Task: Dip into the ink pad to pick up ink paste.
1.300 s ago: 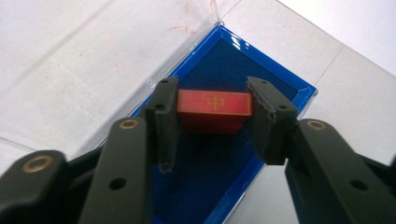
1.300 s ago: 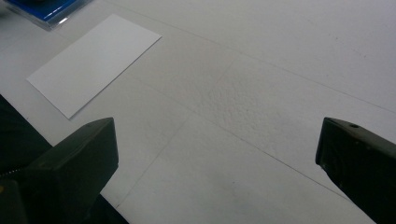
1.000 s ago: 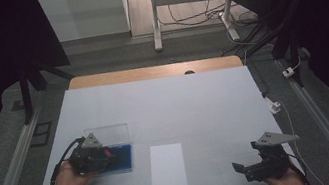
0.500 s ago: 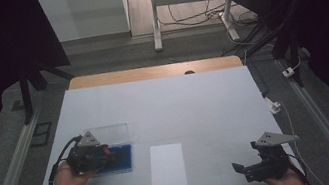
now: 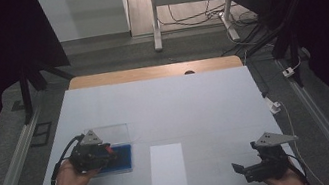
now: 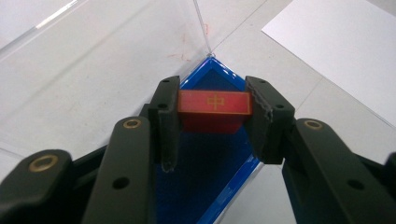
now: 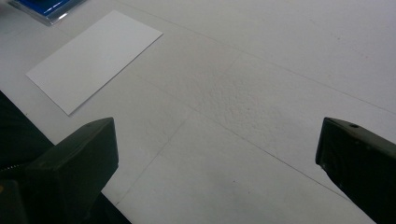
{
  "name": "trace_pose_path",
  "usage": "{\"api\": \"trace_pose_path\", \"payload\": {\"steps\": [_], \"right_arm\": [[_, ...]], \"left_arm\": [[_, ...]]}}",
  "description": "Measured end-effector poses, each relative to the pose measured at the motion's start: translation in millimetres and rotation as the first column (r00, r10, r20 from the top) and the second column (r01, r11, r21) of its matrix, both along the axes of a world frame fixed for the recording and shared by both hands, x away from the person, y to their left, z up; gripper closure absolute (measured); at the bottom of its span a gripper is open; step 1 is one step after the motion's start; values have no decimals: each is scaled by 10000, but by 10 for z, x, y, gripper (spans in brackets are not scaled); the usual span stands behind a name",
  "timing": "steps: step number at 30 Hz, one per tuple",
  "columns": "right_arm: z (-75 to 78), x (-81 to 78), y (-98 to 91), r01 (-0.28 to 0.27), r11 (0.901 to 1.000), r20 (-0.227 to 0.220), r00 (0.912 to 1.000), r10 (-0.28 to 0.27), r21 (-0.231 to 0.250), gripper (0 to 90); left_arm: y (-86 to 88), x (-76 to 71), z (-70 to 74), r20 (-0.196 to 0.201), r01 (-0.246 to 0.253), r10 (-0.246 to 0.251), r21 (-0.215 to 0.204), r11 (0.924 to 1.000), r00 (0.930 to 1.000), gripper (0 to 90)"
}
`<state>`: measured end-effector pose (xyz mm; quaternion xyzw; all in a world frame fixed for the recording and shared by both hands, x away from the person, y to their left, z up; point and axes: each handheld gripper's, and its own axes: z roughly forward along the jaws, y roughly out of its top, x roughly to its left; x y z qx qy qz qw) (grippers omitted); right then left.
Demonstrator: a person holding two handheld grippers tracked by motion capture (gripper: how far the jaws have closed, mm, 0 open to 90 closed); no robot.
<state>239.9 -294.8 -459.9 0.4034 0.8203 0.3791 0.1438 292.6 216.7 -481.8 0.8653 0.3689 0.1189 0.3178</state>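
L tool [image 6: 212,122] clamps red block [image 6: 214,103] over blue tray [image 6: 205,182]; R tool [image 7: 217,172] jaws wide apart, w/ nothing between, above bench [image 7: 261,93].

On the worktop [image 5: 164,102], the open case [image 5: 118,157] lies near the front left corner, its tray flat and its clear lid [image 5: 108,131] behind the tray, toward the far edge. The left claw [image 6: 212,119] sits over the tray, with a stamp block [image 6: 215,103] clamped between its jaws just above the tray's inside, close to one corner. A sheet of paper [image 5: 167,166] lies flat just right of the case, near the front edge, and the right claw [image 5: 240,170] rests well apart to the right of it at the front right corner, jaws wide over bare worktop.
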Motion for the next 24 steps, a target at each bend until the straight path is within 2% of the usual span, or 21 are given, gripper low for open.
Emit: {"api": "trace_pose_path", "payload": {"steps": [8, 24], "right_arm": [[-2, 1, 0, 3, 10000, -15, 10000, -3, -13, 0], [-3, 4, -2, 4, 10000, -36, 10000, -4, -13, 0]], "left_arm": [[3, 41, -64, -198, -252, 249, -142, 9996, 9995, 583], [-55, 96, -166, -422, -67, 79, 293, 9995, 9991, 584]]}}
